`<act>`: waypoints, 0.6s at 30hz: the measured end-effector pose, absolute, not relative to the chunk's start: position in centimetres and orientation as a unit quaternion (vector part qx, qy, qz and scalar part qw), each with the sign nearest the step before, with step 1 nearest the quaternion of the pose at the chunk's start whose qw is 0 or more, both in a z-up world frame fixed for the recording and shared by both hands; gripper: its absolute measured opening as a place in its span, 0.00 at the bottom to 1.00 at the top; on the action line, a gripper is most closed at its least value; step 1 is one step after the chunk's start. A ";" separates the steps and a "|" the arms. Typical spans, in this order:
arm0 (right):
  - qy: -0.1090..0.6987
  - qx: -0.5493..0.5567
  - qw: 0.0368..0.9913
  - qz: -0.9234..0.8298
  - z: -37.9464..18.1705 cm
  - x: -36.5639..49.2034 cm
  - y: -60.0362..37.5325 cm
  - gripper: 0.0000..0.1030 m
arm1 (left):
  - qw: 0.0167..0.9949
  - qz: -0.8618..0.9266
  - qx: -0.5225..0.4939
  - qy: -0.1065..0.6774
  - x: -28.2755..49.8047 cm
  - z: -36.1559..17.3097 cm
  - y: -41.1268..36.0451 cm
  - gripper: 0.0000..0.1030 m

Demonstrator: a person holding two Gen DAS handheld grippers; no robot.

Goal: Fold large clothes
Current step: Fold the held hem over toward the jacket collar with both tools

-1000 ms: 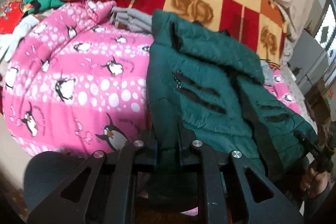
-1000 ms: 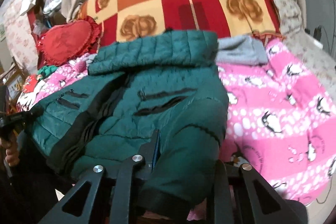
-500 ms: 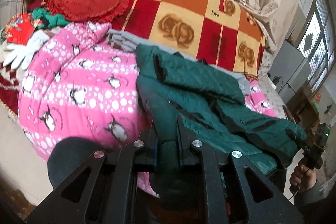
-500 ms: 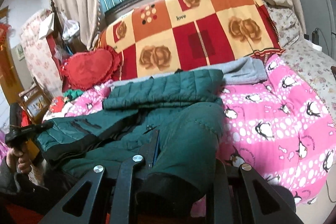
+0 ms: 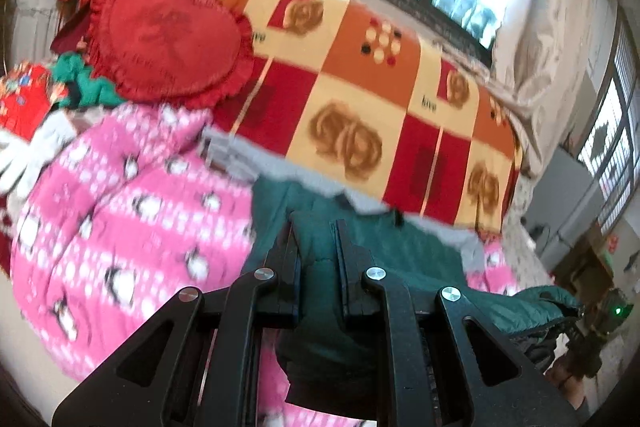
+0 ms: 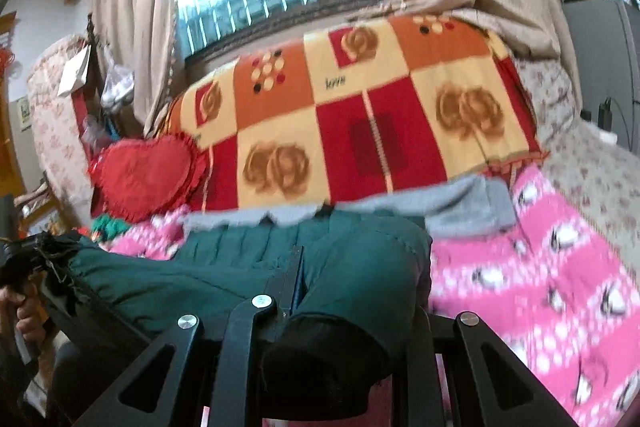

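Behind one green jacket [image 5: 404, 251] clamped by two grippers, one red heart cushion [image 5: 164, 35].

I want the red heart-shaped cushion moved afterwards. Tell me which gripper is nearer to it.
Left. The left gripper, shut on the green padded jacket, is on the red heart-shaped cushion's side of the bed. The right gripper grips the jacket's other end, farther away.

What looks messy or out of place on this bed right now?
Mainly the green jacket: both grippers, left and right, are shut on it, so it hangs bunched between them, not flat. A grey garment lies rumpled behind it on the pink penguin blanket.
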State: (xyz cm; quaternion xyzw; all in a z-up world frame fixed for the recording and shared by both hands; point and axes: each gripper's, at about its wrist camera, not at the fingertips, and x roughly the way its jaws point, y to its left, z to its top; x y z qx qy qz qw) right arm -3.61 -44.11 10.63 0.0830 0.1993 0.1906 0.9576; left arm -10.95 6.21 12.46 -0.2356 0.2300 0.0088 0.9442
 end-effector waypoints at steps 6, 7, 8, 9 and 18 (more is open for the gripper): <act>0.191 0.103 0.961 0.168 12.5 3.1 -42.8 0.19 | 0.953 0.024 -0.230 0.197 -5.5 15.4 6.4 0.12; 0.204 0.115 0.958 0.164 12.2 5.2 -42.5 0.19 | 0.953 0.025 -0.228 0.197 -4.0 15.3 6.5 0.12; 0.217 0.126 0.955 0.160 11.8 6.8 -42.2 0.19 | 0.953 0.028 -0.224 0.200 -2.6 14.9 6.5 0.12; 0.233 0.134 0.950 0.157 11.1 8.8 -41.8 0.19 | 0.954 0.037 -0.215 0.204 -0.7 14.3 6.6 0.12; 0.360 0.115 0.915 0.143 1.5 20.5 -38.5 0.19 | 0.920 0.117 -0.197 0.319 11.7 1.4 8.2 0.13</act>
